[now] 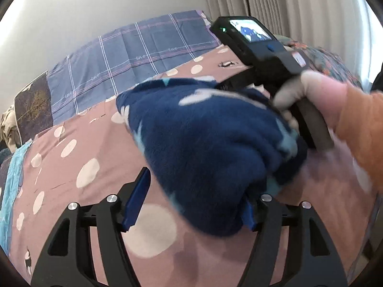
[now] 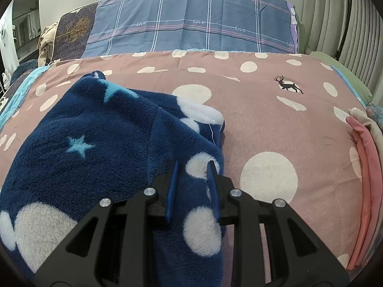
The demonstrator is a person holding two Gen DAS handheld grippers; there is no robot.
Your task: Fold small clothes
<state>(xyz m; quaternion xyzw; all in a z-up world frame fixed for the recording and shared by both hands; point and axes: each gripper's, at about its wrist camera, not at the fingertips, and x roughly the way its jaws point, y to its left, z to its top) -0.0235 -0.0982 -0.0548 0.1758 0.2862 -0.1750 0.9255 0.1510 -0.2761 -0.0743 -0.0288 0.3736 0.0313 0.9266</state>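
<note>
Both claws' blue fingers around fleece garment.

A bed covered by a dusty-pink polka-dot sheet fills the frame. On it, lower left, lies a navy fleece garment with stars; folded pink and cream cloths lie at right edge.

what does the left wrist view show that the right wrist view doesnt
Only the left wrist view: the right gripper's handle and screen, the hand holding it, an orange sleeve.

Only the right wrist view: the right gripper, jaws narrow on the fleece, folded pink clothes, the deer print.

Both: the blue fleece garment, the pink dotted bedspread, the plaid pillow.
</note>
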